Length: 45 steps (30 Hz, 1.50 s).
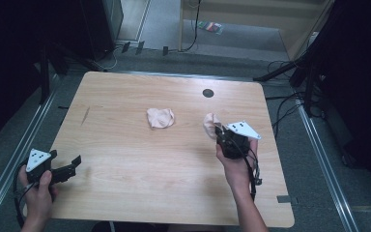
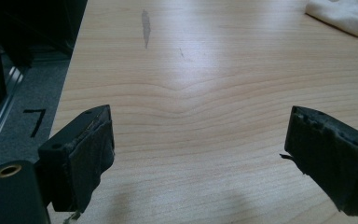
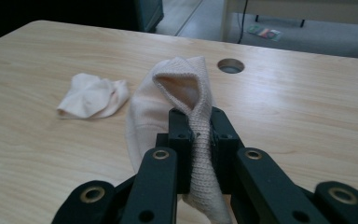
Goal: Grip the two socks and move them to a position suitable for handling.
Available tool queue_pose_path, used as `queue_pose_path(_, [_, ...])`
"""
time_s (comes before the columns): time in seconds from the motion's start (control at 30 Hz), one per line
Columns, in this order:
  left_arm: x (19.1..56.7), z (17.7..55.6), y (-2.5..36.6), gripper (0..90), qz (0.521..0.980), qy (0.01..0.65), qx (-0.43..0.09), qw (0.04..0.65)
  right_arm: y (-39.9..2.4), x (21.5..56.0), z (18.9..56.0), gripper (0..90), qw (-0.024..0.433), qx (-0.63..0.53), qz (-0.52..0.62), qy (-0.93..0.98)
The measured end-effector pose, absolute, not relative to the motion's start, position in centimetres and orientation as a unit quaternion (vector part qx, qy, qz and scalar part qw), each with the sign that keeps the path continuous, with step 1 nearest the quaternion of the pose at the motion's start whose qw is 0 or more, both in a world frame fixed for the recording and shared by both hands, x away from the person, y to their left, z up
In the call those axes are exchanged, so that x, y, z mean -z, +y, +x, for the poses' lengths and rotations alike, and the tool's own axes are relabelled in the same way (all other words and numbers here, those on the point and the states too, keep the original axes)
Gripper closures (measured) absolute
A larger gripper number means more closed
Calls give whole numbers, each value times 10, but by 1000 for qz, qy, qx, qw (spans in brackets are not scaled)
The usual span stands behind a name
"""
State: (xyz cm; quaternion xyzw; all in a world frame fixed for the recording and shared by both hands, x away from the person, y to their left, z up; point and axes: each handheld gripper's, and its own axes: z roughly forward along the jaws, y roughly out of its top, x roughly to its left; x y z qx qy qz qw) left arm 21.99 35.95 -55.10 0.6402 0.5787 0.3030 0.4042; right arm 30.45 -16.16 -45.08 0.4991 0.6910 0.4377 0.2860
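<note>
While my right gripper (image 3: 199, 135) clamped a beige sock (image 3: 186, 98) near the table's (image 1: 125, 159) cable hole (image 1: 207, 93), its view revealed the open cuff; my left gripper (image 2: 200, 154) gaped empty, a crumpled sock (image 1: 160, 117) lying between them.

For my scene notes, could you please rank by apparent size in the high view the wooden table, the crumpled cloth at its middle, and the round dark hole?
1. Light wooden table
2. Crumpled pale pink cloth
3. Round dark hole

Dim surrounds, overhead glare on table (image 2: 205, 51), soft shadows, pics slightly blurry.
</note>
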Motion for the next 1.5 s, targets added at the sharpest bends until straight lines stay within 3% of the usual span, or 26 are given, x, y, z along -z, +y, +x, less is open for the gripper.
queue_pose_path(0.5, [551, 220, 355, 86, 648, 572, -317, 391, -109, 469, 265, 823, 230, -458, 469, 719])
queue_pose_path(0.93, [546, 219, 340, 86, 665, 548, -339, 377, -52, 510, 244, 812, 202, -429, 443, 761])
queue_pose_path(0.97, [545, 219, 336, 86, 665, 546, -339, 381, -50, 512, 244, 746, 196, -430, 444, 761])
queue_pose_path(1.07, [539, 215, 323, 86, 668, 539, -328, 395, -51, 512, 246, 424, 128, -469, 433, 759])
queue_pose_path(1.13, [536, 214, 319, 86, 670, 536, -324, 399, -55, 506, 246, 403, 129, -481, 434, 751])
queue_pose_path(1.2, [531, 213, 308, 86, 674, 529, -319, 405, -67, 494, 247, 410, 140, -495, 438, 737])
queue_pose_path(1.27, [524, 214, 294, 86, 678, 526, -300, 417, -83, 483, 248, 472, 126, -509, 437, 731])
queue_pose_path(1.5, [514, 229, 235, 89, 709, 494, -243, 441, -75, 493, 241, 557, 119, -489, 402, 765])
